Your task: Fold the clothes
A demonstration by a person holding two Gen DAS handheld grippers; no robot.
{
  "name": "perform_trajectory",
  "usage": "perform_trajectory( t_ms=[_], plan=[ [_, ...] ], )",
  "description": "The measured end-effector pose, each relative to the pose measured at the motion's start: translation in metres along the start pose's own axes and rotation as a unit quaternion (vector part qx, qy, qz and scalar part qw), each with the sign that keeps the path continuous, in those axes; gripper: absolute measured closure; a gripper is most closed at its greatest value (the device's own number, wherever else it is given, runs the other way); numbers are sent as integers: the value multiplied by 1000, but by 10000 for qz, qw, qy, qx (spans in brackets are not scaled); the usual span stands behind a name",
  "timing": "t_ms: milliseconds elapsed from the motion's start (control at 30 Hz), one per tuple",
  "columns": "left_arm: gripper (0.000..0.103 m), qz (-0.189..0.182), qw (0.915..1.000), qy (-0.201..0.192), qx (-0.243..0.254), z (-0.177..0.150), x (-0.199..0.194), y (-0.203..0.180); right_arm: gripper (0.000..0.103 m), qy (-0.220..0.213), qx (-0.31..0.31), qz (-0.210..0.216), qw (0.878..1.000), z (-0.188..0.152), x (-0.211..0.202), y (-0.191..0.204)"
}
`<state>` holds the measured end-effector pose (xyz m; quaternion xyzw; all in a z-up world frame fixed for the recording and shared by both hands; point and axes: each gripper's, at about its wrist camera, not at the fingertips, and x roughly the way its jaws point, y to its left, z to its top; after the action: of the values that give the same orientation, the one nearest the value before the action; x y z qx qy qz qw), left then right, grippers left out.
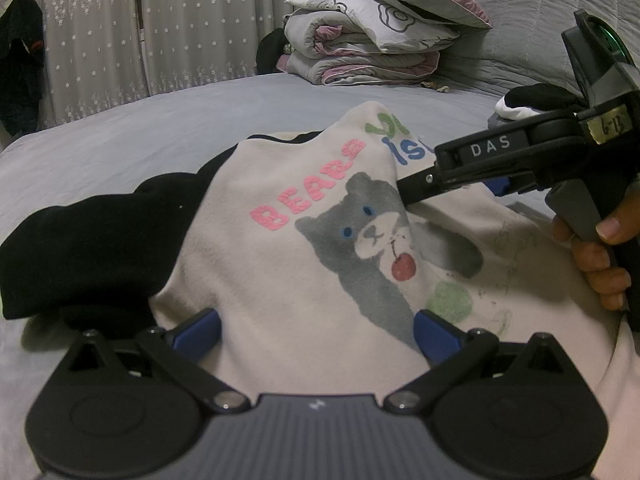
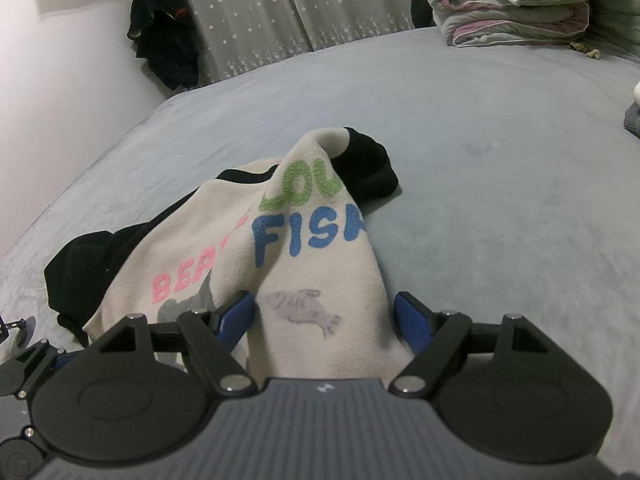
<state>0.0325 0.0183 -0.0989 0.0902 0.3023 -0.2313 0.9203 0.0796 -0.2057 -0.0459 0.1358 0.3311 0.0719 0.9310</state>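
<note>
The grey bed [image 2: 480,200] lies bare and open to the right of and beyond the sweatshirt [image 1: 288,264]; its far end carries a stack of folded quilts [image 1: 360,44], with starred curtains [image 2: 256,12] behind. Readable print: pink "BEAR", green "LOV", blue "FISH"; the right hand-held gripper [image 1: 404,192] bears "DAS". The cream sweatshirt, black-sleeved with a grey bear and cherry, lies crumpled mid-bed. Both the left hand-held gripper [image 1: 316,332] and the right stand wide, cloth bunched between their blue pads.
</note>
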Motion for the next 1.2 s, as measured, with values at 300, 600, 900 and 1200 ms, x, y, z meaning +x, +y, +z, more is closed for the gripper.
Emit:
perform_trajectory(
  t_ms=[300,600,900,1200],
  plan=[
    [0,1,10000,0,-1,0,0,0,22,-3,16,16,10000,1,0,0],
    [0,1,10000,-1,0,0,0,0,22,-9,27,26,10000,1,1,0],
    [0,2,10000,0,0,0,0,0,22,-17,27,33,10000,0,1,-2],
    [0,2,10000,0,0,0,0,0,20,-25,-23,24,10000,0,2,0]
  ],
)
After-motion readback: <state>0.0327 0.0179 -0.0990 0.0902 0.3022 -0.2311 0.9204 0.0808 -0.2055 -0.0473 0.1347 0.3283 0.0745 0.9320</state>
